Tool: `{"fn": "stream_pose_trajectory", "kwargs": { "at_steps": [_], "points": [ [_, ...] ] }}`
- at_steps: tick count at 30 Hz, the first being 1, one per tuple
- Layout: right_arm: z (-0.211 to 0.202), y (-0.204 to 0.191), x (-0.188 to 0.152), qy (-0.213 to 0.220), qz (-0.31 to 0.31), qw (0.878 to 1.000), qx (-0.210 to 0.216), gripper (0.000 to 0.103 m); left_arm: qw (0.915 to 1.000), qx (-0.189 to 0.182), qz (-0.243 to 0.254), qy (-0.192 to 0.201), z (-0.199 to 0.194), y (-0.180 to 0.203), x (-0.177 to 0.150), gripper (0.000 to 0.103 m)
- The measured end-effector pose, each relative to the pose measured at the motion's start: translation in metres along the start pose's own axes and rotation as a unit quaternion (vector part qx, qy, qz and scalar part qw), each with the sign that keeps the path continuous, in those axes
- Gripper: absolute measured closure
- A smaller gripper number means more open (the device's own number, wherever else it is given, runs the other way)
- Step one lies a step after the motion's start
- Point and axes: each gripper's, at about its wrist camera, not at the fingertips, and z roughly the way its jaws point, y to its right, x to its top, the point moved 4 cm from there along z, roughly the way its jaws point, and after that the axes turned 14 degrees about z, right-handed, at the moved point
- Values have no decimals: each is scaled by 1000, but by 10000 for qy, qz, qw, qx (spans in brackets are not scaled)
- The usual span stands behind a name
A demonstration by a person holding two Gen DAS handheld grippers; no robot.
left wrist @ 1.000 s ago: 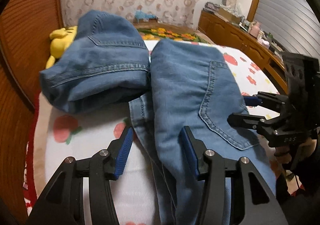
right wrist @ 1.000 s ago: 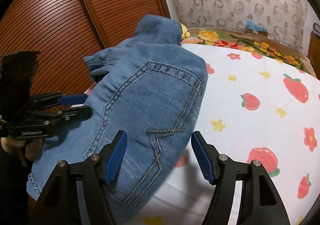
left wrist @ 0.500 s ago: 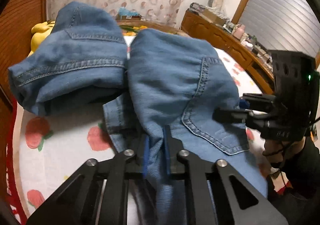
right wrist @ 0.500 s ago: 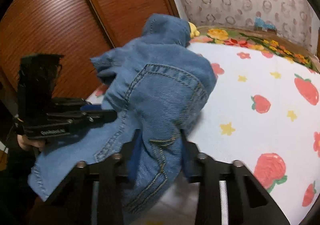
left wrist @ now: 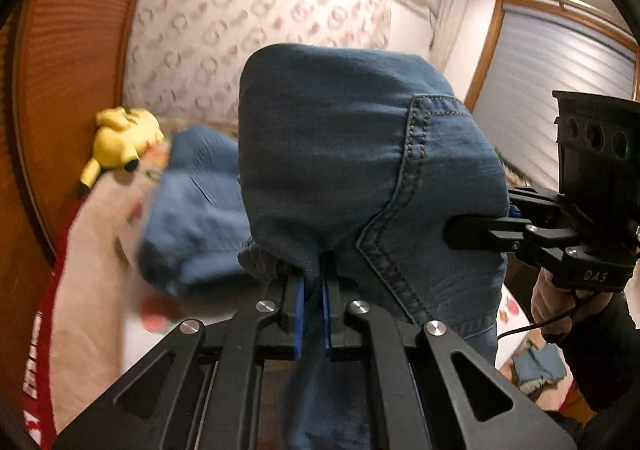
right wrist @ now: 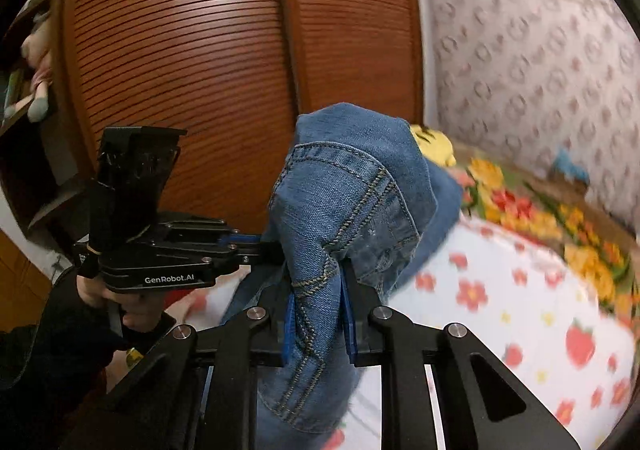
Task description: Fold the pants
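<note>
- Bedroom with a slatted wooden wardrobe (right wrist: 180,49) and a patterned wall; the bed (right wrist: 520,310) with its strawberry sheet is the work surface, and it is blurred in both views.
- Denim pants (left wrist: 340,169) hang in the air above the bed, held at two places near the back pocket; a lower part of the denim seems to trail down toward the sheet.
- On the sheet at the left, a second bundle of denim (left wrist: 192,217) lies near a yellow plush toy (left wrist: 116,141). I cannot tell if it belongs to the same pants.
- Right gripper (right wrist: 316,314) has just been closing and now pinches a thick fold with the pocket stitching between its blue pads.
- Left gripper (left wrist: 312,310) is pressed nearly together on a thinner pinch of cloth.
- To do this step well, I judge both hands should rise evenly and move a little apart, so that the waist becomes taut and the legs hang straight.
- Keep the lift slow, since the thin pinch on the left could slip.
- Lay the pants down flat before any fold is made.
</note>
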Motion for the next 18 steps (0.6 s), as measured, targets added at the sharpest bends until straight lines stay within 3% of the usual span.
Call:
{"fn": "stream_pose_trajectory", "kwargs": {
  "at_steps": [10, 15, 18],
  "points": [
    [53, -58, 106, 158, -754, 9956, 529, 84, 9949, 853, -87, 522, -64, -64, 63, 96],
    [99, -22, 142, 270, -297, 9949, 928, 84, 9919, 1237, 71, 291, -43, -103, 95, 96],
    [140, 22, 138, 169, 70, 9968, 774, 83, 9903, 1367, 180, -154, 1, -123, 102, 96]
  ]
}}
